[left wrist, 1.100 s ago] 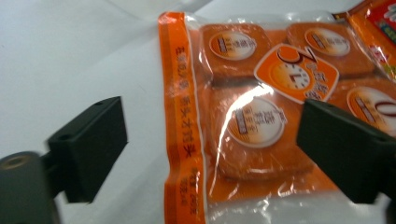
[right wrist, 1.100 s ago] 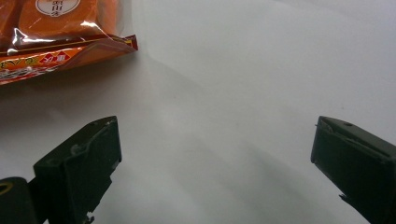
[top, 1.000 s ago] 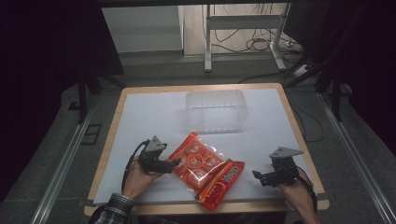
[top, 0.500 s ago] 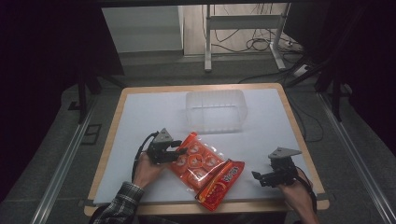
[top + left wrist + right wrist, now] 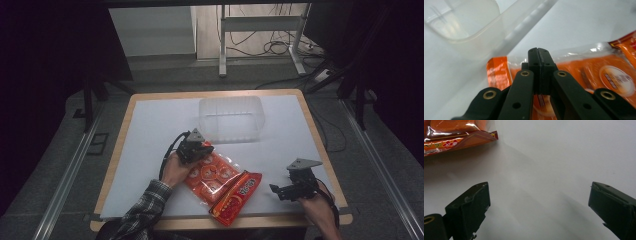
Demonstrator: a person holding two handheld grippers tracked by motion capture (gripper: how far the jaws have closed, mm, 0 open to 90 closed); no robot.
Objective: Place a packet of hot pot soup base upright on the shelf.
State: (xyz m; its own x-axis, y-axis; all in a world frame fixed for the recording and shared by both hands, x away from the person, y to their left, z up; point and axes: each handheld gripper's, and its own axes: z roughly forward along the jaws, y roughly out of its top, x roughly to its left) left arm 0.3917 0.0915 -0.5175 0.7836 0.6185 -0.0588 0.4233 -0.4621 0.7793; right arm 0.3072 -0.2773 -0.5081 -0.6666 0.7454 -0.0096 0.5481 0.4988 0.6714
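The bench (image 5: 150, 125) has bare white room to the left and far right. The clear plastic tub (image 5: 231, 119) stands near the far edge, just beyond the snack bags. The flat orange bag (image 5: 210, 172) lies near the front middle, the narrow red bag (image 5: 236, 191) overlapping its right side and reaching the front edge. The left gripper (image 5: 200, 149), jaws just closed together, sits at the orange bag's far corner (image 5: 499, 72); whether it pinches the wrapper I cannot tell. The right gripper (image 5: 537, 205) hangs wide open over bare bench right of the red bag (image 5: 461, 137).
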